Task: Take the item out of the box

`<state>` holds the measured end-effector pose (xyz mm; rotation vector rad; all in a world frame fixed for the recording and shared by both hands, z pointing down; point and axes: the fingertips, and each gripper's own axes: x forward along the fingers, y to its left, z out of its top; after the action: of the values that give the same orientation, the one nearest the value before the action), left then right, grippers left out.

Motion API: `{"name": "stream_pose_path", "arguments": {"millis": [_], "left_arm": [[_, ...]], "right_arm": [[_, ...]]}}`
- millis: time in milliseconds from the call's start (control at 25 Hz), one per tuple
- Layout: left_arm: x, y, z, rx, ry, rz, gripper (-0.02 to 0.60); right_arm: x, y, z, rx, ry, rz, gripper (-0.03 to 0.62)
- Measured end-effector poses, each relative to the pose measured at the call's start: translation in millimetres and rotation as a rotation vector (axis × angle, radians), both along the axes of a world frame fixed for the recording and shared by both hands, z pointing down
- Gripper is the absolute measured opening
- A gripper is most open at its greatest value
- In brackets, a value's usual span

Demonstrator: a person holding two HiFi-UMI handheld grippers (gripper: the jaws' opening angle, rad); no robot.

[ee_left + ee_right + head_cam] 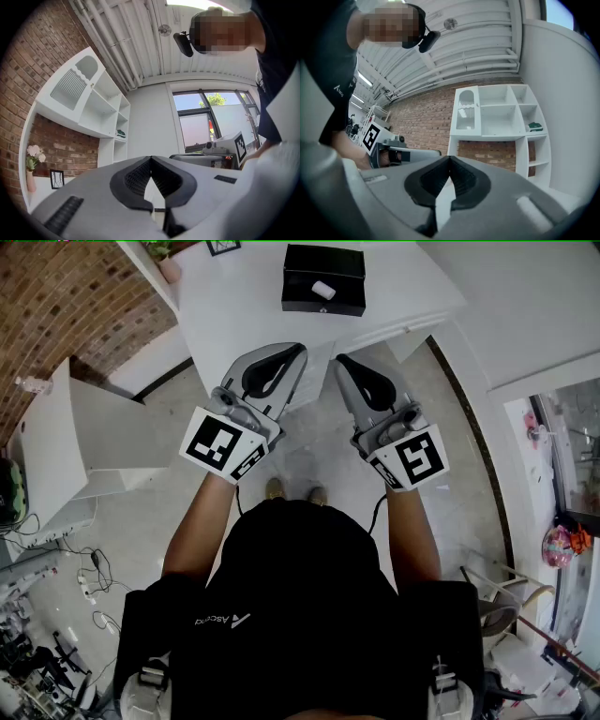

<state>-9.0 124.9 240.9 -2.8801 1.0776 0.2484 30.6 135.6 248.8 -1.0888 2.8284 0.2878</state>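
Note:
An open black box [323,279] sits on the white table [234,296], far ahead of me. A small white cylinder-shaped item [323,290] lies inside it. My left gripper [298,349] is held near the table's front edge, shut with nothing in it. My right gripper [339,360] is beside it, also shut and empty. Both point up and forward, well short of the box. In the left gripper view the left gripper [150,159] has its tips touching. The right gripper [450,158] looks the same in the right gripper view.
A vase of flowers [165,259] and a small picture frame [223,247] stand at the table's far left. A white cabinet [84,427] stands to my left by the brick wall [56,306]. White wall shelves [497,117] show in the gripper views. Cables and clutter lie on the floor.

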Motion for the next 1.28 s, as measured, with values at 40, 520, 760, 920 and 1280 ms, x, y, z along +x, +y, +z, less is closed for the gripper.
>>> {"name": "stream_pose_path", "arguments": {"millis": [40, 520, 760, 920, 1280], "left_arm": [[0.8, 1.3, -0.2, 0.0, 0.001, -0.003, -0.002], [11.4, -3.7, 2.8, -0.003, 0.006, -0.059, -0.002], [21.9, -13.4, 5.9, -0.007, -0.003, -0.107, -0.002], [28.7, -21.5, 8.0, -0.009, -0.01, -0.144, -0.002], [32.4, -52.3, 7.3, -0.004, -0.017, -0.171, -0.002]], "right_arm": [[1.5, 1.3, -0.8, -0.002, -0.007, -0.002, 0.002], [19.7, -0.7, -2.1, -0.003, -0.02, -0.037, 0.002], [37.7, -6.0, 1.5, -0.001, -0.023, -0.058, 0.002], [53.4, -14.4, 4.4, 0.004, -0.012, -0.072, 0.002], [67.2, -47.5, 10.4, -0.011, -0.001, -0.072, 0.002]]}}
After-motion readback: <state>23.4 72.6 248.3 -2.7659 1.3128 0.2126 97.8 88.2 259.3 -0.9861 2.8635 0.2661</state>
